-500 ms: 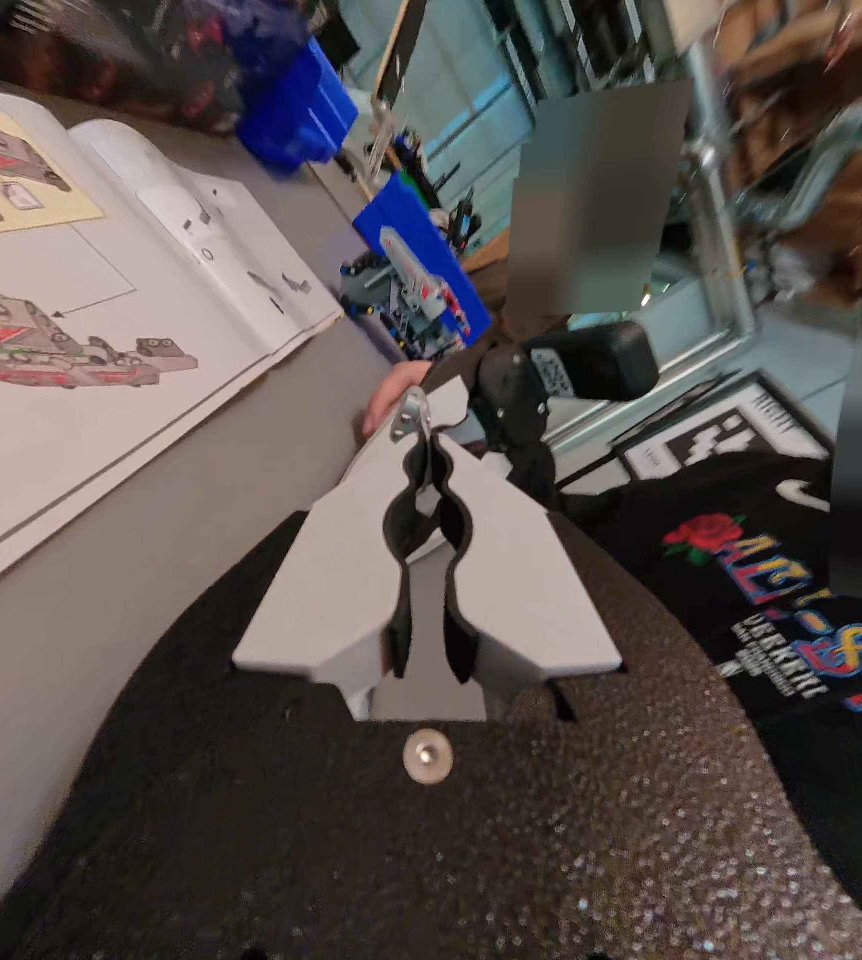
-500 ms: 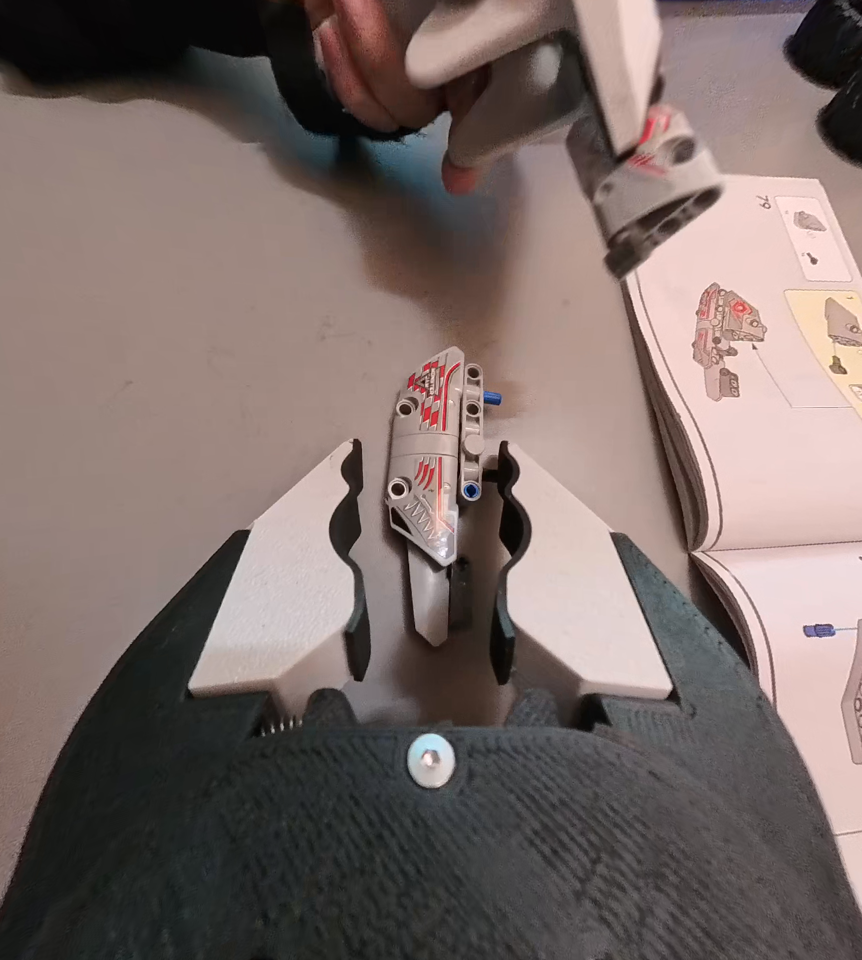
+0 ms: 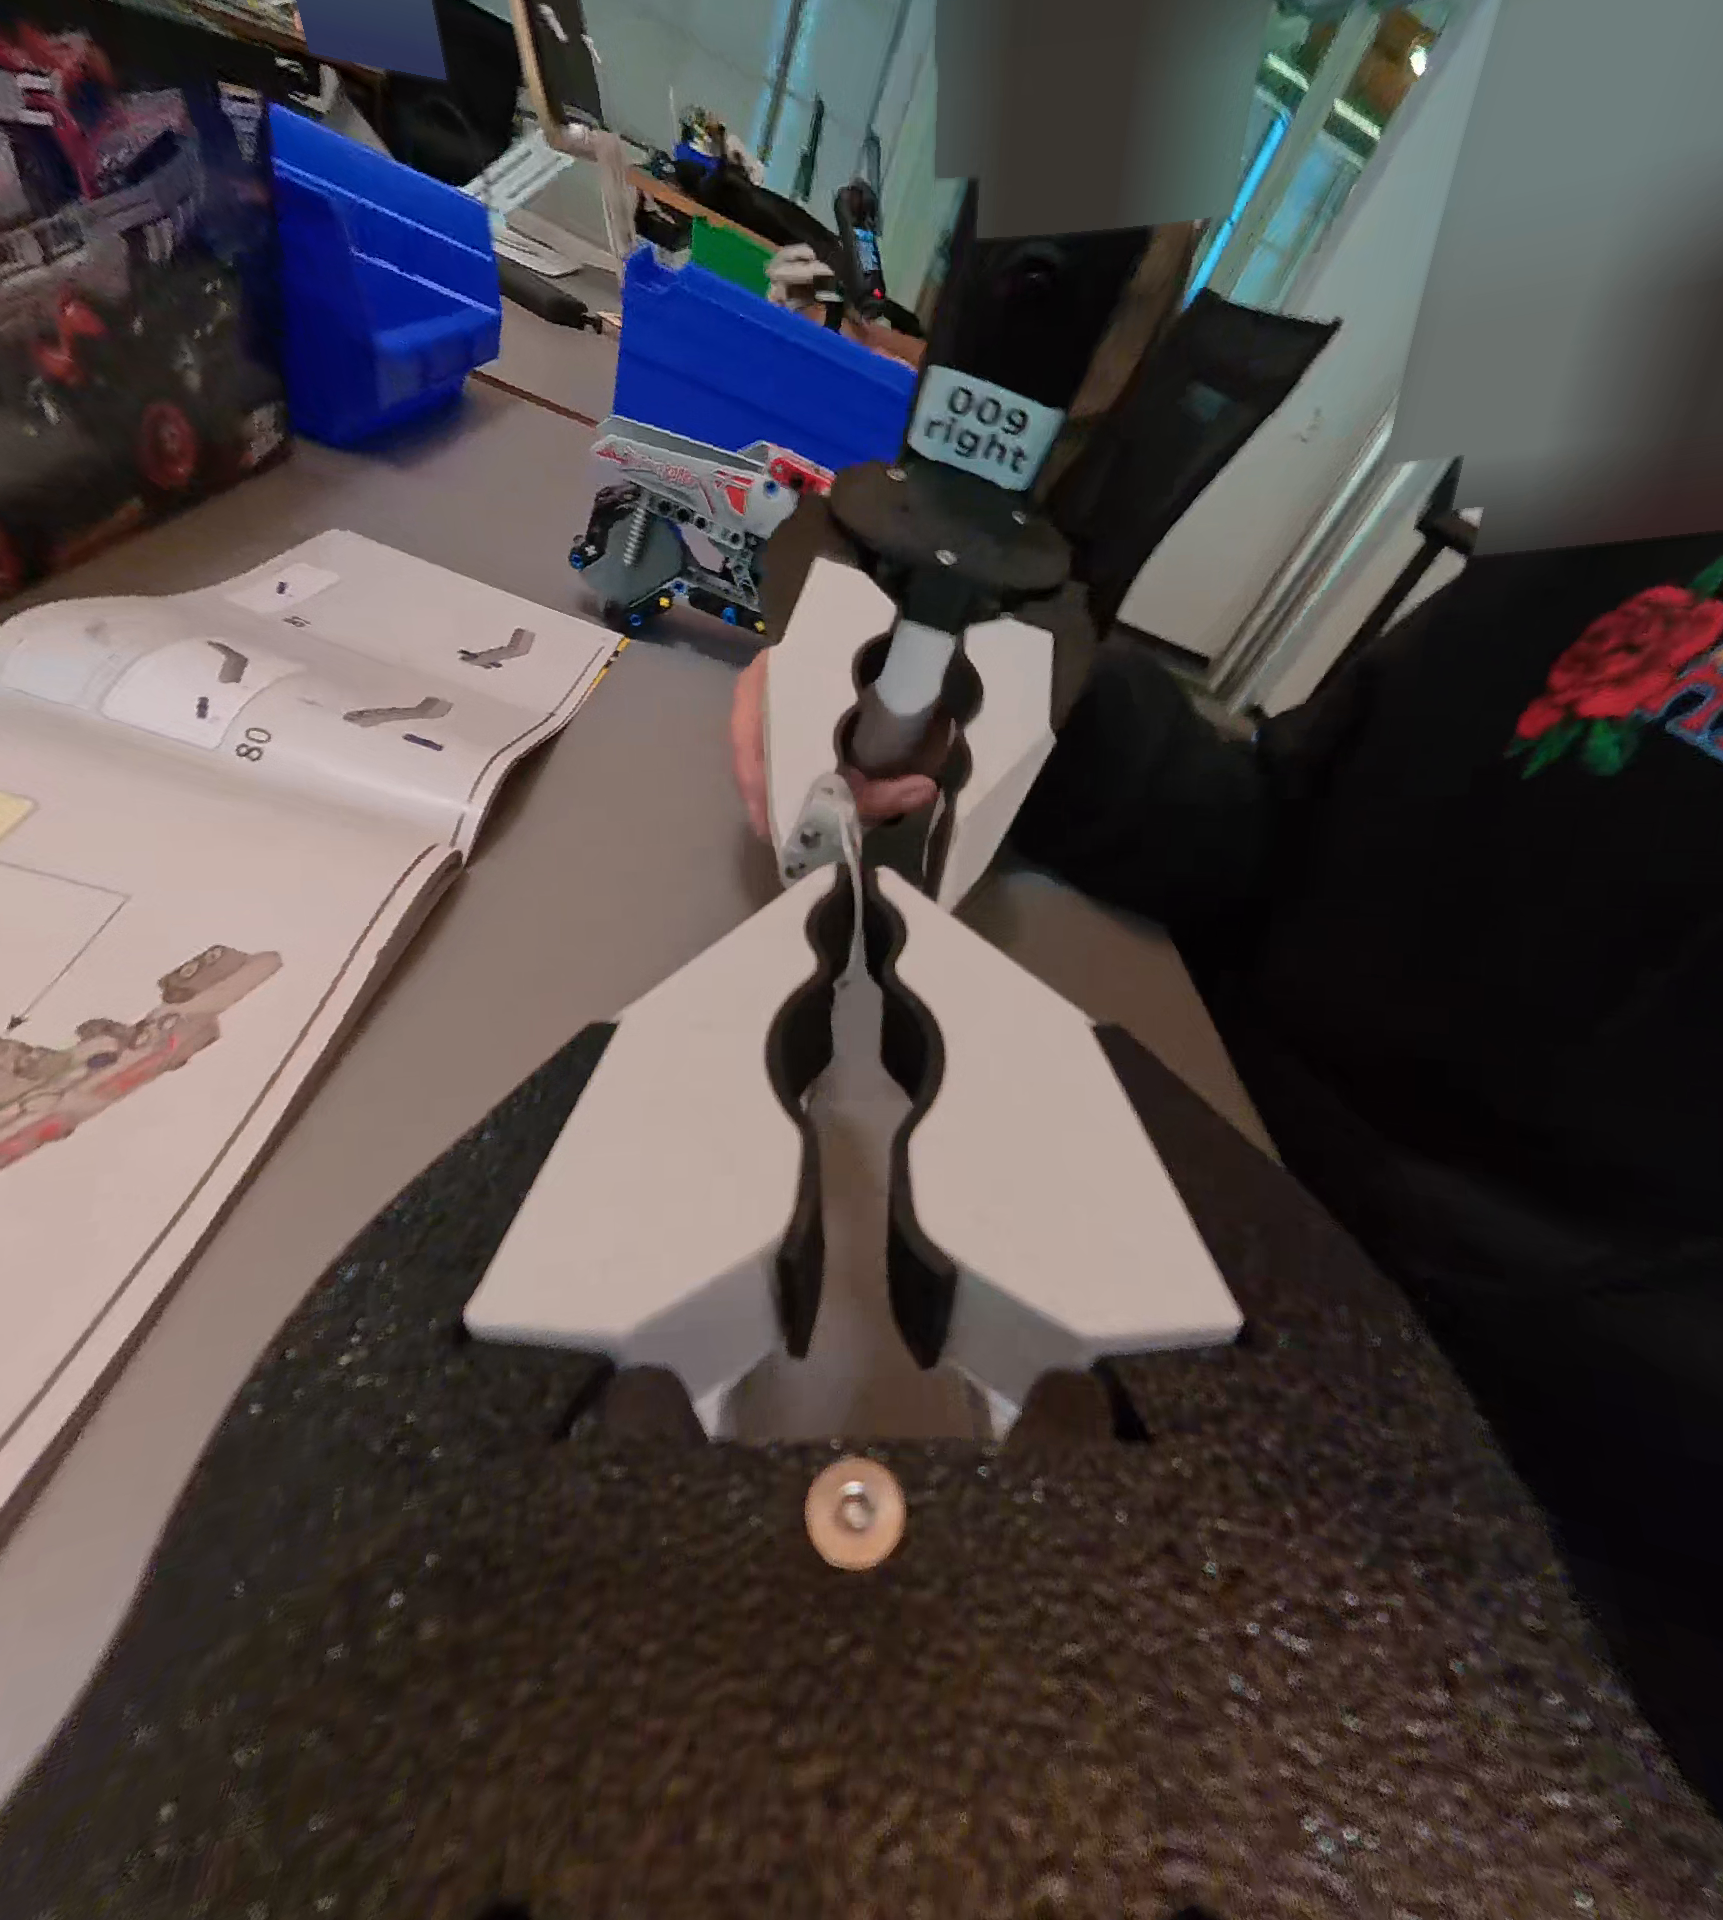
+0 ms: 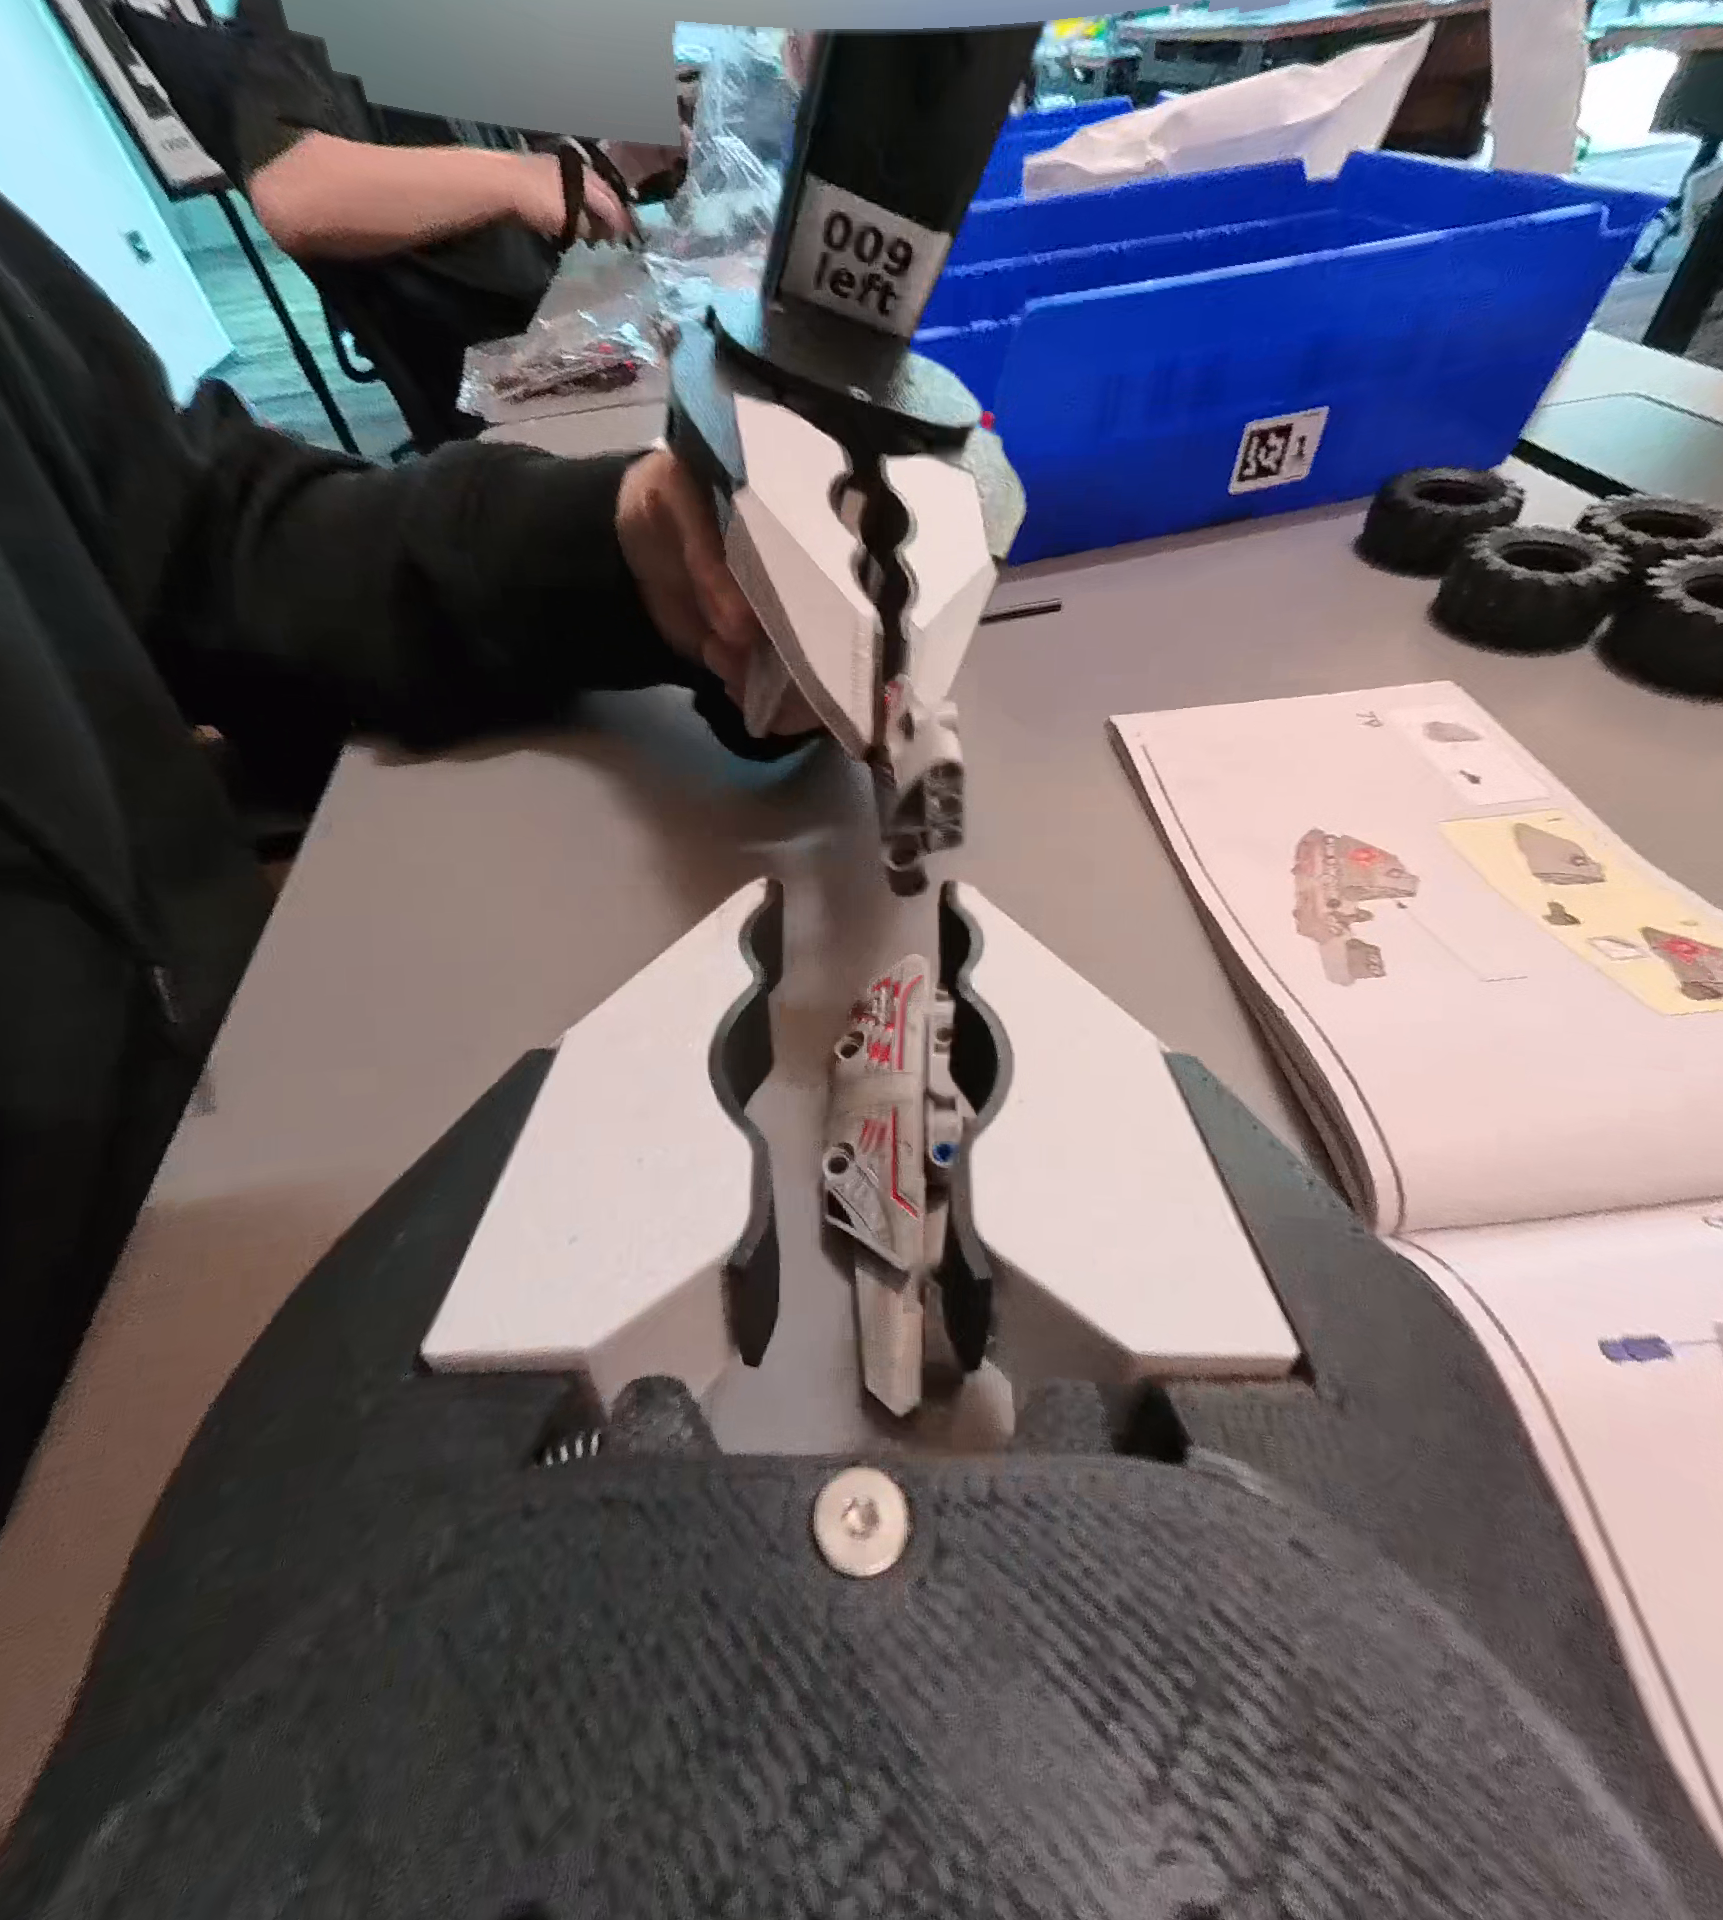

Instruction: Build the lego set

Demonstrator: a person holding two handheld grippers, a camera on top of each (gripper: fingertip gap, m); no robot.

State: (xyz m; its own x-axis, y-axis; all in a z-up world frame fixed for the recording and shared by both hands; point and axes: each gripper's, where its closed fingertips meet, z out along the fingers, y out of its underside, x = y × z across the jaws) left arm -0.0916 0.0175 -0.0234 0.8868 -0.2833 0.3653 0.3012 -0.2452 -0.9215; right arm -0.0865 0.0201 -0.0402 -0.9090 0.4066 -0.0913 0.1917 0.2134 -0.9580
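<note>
My left gripper (image 3: 852, 891) is shut on a small grey Lego piece (image 3: 817, 840) that sticks out past its tips. In the right wrist view the left gripper (image 4: 883, 727) hangs from above with that grey, red-marked piece (image 4: 924, 774) pointing down. My right gripper (image 4: 857, 904) is closed on a long grey panel assembly with red stripes (image 4: 883, 1122), held off the table and lying against its right finger. The two grippers face each other tip to tip, a short gap apart. The right gripper also shows in the left wrist view (image 3: 898, 727).
An open instruction booklet (image 4: 1459, 1039) lies on the grey table, and shows in the left wrist view too (image 3: 213, 831). Several black tyres (image 4: 1615, 592) and a blue bin (image 4: 1252, 343) stand behind it. A partly built model (image 3: 691, 520), blue bins (image 3: 389, 301) and the set's box (image 3: 57, 260) are at the back. The grippers are tip to tip, or close to it.
My right gripper has narrowed on the panel assembly and lifted it off the table, tilting up. The left gripper has swung round with its piece to face it.
</note>
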